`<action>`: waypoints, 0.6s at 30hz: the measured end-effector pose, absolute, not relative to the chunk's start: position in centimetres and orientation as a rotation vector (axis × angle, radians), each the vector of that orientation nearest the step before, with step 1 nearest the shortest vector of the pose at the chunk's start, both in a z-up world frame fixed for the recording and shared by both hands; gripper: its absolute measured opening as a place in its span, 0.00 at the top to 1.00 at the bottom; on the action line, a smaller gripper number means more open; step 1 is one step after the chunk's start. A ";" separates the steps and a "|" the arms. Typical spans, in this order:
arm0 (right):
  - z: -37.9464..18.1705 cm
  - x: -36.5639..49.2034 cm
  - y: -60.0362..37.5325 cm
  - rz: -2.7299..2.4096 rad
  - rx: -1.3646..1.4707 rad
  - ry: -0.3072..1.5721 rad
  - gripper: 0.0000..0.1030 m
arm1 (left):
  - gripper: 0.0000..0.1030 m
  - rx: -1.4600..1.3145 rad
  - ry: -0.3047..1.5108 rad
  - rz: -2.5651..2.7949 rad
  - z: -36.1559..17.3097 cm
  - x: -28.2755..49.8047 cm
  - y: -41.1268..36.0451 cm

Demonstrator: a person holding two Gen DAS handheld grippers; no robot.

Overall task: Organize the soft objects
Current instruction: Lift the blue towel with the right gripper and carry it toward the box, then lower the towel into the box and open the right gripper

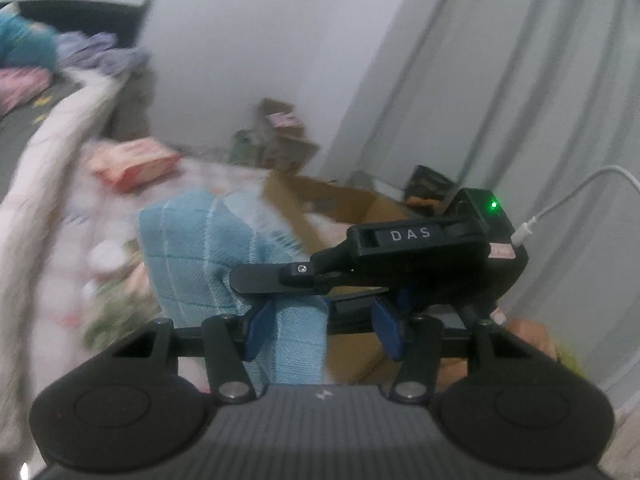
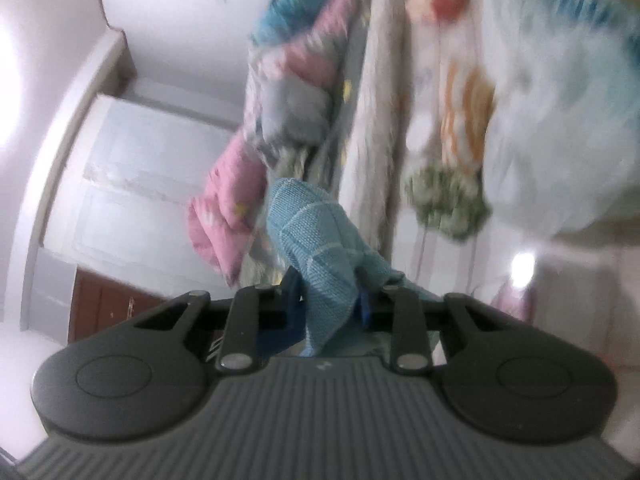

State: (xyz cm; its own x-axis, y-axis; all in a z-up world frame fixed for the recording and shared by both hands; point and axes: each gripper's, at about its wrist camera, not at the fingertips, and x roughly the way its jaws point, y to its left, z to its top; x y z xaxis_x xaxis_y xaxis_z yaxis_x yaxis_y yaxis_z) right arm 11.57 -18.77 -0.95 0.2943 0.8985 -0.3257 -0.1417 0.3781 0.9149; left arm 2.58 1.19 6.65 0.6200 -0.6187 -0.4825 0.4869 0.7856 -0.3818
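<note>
Clearly, the job is only partly done. A light blue towel point(image 1: 192, 248) is held up off the bed point(image 1: 52, 152), gripped by the right gripper point(image 2: 328, 300), whose blue pads are pressed narrowly onto a bunched fold of it. In the left wrist view the left gripper point(image 1: 320, 328) stands about half open: the cloth hangs against its left pad, while the right pad stands clear, so no firm grip is seen there. The right gripper's black body crosses just above the left one's fingers. Still unsorted are a pink quilt point(image 2: 228, 208), a heap of blue and lilac clothes point(image 1: 80, 52) (much blurred) and a green bundle point(image 2: 448, 196). By judgement, the towel is yet to be folded and put away.
</note>
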 end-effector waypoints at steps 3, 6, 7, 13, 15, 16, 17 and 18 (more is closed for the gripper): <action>0.9 11.2 -22.6 0.788 0.924 0.940 0.75 | 0.42 -0.198 0.615 -0.714 7.5 4.1 -2.1; 2.4 10.7 -27.2 0.705 0.926 0.856 0.76 | 0.30 -0.189 0.581 -0.768 8.2 5.4 -5.4; 2.6 10.6 -28.6 0.677 0.926 0.835 0.77 | 0.28 -0.189 0.575 -0.774 8.2 5.7 -6.2; 4.3 9.9 -37.8 0.472 0.900 0.730 0.77 | 0.27 -0.206 0.599 -0.796 7.1 7.5 -9.0; 4.9 10.2 -40.5 0.385 0.859 0.702 0.77 | 0.27 -0.215 0.623 -0.779 6.4 8.2 -9.0; 5.1 10.3 -41.7 0.347 0.835 0.690 0.77 | 0.27 -0.221 0.635 -0.770 6.0 8.6 -8.9; 5.6 10.5 -42.9 0.293 0.788 0.676 0.77 | 0.27 -0.231 0.643 -0.759 5.7 9.0 -8.6; 5.8 10.6 -43.7 0.252 0.742 0.666 0.77 | 0.27 -0.239 0.649 -0.747 5.5 9.3 -8.2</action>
State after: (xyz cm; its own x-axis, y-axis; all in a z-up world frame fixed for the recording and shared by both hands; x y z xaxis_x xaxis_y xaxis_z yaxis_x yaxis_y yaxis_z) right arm 10.60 -43.69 5.83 0.7679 0.4356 -0.4696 0.0164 0.7195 0.6943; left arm 9.34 -8.21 5.53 0.5508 -0.6958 -0.4609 0.5537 0.7179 -0.4220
